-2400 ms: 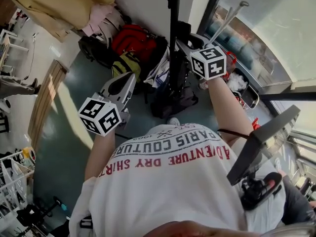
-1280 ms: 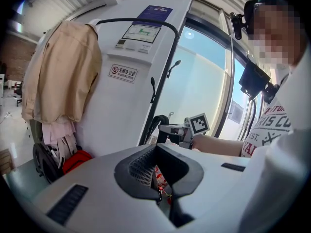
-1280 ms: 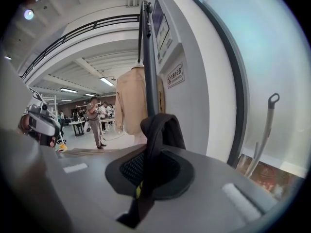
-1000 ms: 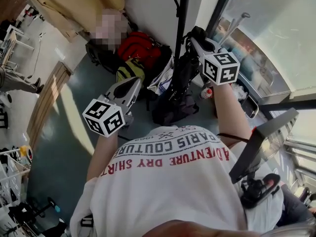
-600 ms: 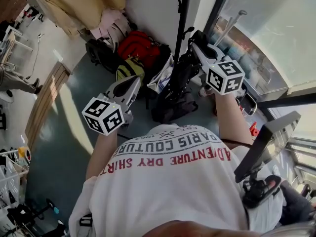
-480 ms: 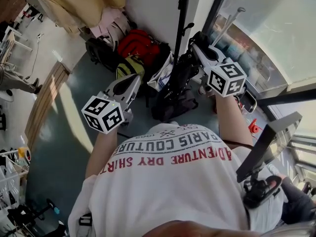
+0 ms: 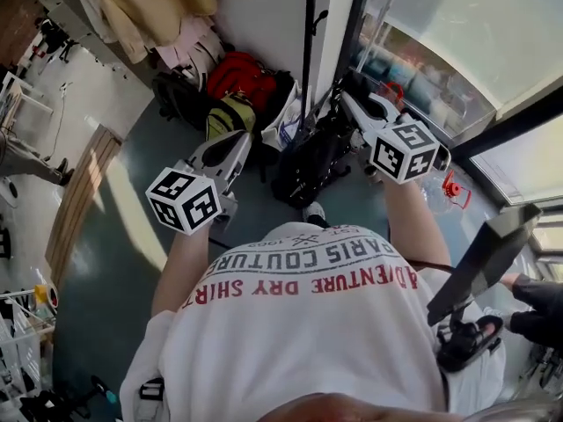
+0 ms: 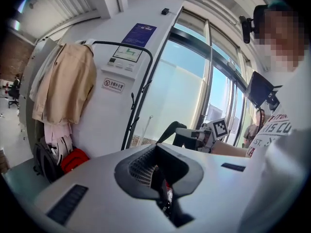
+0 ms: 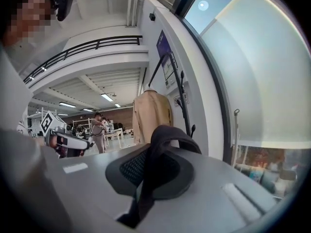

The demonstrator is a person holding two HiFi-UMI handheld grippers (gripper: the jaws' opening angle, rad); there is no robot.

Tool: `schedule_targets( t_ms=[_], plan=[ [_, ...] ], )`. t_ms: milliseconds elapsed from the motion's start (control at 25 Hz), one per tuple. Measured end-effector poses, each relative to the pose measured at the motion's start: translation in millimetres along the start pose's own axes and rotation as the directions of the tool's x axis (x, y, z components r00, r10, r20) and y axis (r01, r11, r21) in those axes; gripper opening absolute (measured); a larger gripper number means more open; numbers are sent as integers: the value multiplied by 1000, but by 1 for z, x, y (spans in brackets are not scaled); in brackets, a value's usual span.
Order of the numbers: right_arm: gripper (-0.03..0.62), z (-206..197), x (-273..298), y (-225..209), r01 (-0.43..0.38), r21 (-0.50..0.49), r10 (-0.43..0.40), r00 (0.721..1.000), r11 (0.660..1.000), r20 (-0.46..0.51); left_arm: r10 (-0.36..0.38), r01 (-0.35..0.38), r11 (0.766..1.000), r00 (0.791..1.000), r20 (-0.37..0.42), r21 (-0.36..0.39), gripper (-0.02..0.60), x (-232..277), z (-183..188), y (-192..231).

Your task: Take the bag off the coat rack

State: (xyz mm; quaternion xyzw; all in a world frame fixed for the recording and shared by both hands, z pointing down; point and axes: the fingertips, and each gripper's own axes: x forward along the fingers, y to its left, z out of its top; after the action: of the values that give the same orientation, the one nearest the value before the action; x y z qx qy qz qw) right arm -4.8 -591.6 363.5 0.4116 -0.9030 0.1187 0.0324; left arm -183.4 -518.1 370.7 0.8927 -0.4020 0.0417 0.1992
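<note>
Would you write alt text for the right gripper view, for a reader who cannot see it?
The right gripper is shut on a black bag strap, which loops up out of its jaws. Beyond stand a black coat rack pole against a white wall, a tan coat and a large window.

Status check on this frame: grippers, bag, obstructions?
Left gripper shut, empty. Right gripper shut on bag strap. Black bag hangs beside coat rack pole. Nothing seen blocking.

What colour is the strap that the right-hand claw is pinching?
Black. The strap shows best in the right gripper view.
</note>
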Motion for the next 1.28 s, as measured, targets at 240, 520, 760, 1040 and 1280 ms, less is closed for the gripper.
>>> schedule_targets(
  t_ms=[240,520,760,1040,1280],
  plan=[
    [4,-22,-91,75,66,56,-66,998,996,14,-76,75,997,997,-30,-34,2,-62,-47,-44],
    [5,-44,-181,164,33,83,-34,999,996,11,-123,122,992,992,-26,-41,2,-117,-74,-94],
    [5,-49,-266,221,-8,85,2,997,996,74,-141,141,990,990,-17,-5,2,-158,-88,-164],
    [5,-84,-384,280,-56,88,48,995,995,89,-155,154,987,988,-1,35,2,-223,-144,-296],
    [5,-116,-470,327,-68,59,66,997,996,47,-115,115,993,993,8,9,2,-295,-199,-393]
  ],
)
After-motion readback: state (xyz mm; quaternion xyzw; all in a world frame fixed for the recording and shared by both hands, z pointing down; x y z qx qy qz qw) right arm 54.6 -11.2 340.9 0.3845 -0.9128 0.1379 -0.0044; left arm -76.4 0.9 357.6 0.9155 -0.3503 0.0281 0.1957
